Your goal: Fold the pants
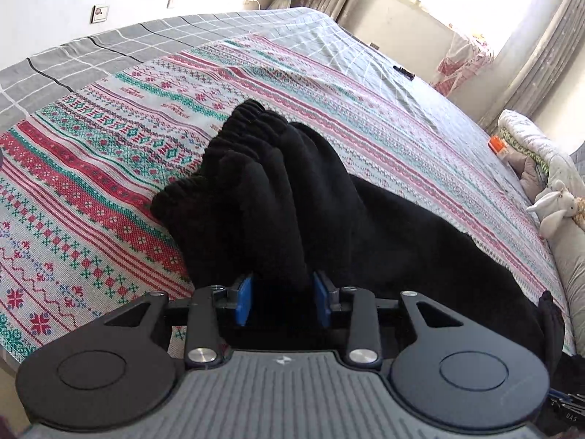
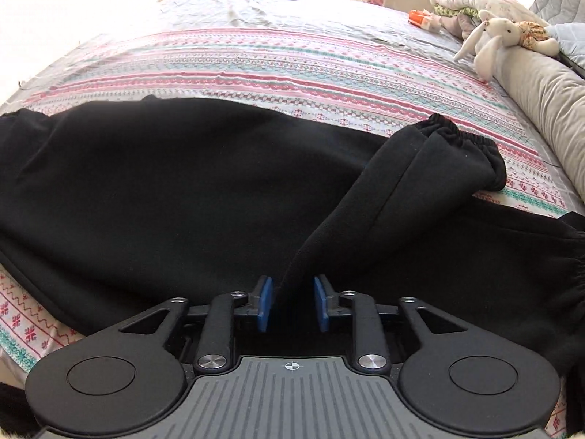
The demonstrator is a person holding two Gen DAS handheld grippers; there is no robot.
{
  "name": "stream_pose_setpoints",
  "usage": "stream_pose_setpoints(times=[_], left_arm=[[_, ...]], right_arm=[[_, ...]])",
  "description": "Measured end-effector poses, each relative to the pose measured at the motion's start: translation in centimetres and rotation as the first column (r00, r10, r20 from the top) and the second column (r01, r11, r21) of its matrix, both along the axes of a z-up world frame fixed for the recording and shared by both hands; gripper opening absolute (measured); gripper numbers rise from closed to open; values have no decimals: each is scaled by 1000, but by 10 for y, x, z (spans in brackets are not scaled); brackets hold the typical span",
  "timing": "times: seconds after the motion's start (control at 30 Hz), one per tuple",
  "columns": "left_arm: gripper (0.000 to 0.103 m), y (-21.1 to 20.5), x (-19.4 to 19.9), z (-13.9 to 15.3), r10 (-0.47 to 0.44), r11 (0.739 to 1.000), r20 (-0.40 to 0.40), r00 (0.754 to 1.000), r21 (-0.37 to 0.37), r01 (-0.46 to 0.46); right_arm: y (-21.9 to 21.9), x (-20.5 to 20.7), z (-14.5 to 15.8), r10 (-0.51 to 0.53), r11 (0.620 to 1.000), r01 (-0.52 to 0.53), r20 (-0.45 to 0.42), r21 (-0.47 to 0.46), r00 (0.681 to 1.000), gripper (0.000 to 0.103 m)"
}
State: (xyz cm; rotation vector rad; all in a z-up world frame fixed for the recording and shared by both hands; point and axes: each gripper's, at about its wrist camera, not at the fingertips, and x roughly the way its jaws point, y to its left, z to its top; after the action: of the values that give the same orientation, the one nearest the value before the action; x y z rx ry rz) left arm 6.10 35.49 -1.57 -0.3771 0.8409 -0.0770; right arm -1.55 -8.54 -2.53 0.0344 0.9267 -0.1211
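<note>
Black fleece pants (image 2: pixel 164 183) lie spread across a patterned bedspread (image 2: pixel 292 66). My left gripper (image 1: pixel 283 301) is shut on a bunched fold of the pants (image 1: pixel 278 190) near the ribbed waistband (image 1: pixel 226 146), lifted above the bed. My right gripper (image 2: pixel 291 303) is shut on a pant leg (image 2: pixel 402 183), which runs up and right to its elastic cuff (image 2: pixel 471 150). The second cuff (image 2: pixel 570 285) lies at the right edge. The blue pads (image 2: pixel 265 303) press the cloth on both sides.
A grey checked sheet (image 1: pixel 109 44) covers the far side of the bed. A white plush rabbit (image 2: pixel 493 40), folded bedding (image 2: pixel 471 0) and an orange object (image 2: pixel 418 18) sit at the head end. A small black item (image 1: pixel 404 72) lies on the sheet. A long beige bolster (image 2: pixel 548 102) runs along the right.
</note>
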Motion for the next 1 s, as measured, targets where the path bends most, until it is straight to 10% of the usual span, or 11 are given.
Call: stream_pose_setpoints(times=[0.3, 0.57, 0.73, 0.83, 1.0], left_arm=[[60, 29, 27, -8, 145, 965, 13, 989, -225, -138], [60, 31, 45, -27, 225, 916, -16, 974, -338, -217], [41, 25, 44, -13, 262, 932, 70, 963, -277, -233], [39, 20, 40, 2, 257, 951, 125, 958, -212, -227], [38, 24, 28, 24, 225, 971, 176, 958, -128, -204]], right_arm=[[28, -8, 27, 178, 984, -177, 180, -24, 967, 58], [112, 1, 2, 560, 828, -554, 190, -90, 806, 57], [145, 10, -22, 640, 766, -617, 122, -179, 759, 45], [147, 13, -24, 648, 756, -617, 121, -218, 752, 8], [139, 4, 8, 651, 757, -614, 181, -224, 737, 4]])
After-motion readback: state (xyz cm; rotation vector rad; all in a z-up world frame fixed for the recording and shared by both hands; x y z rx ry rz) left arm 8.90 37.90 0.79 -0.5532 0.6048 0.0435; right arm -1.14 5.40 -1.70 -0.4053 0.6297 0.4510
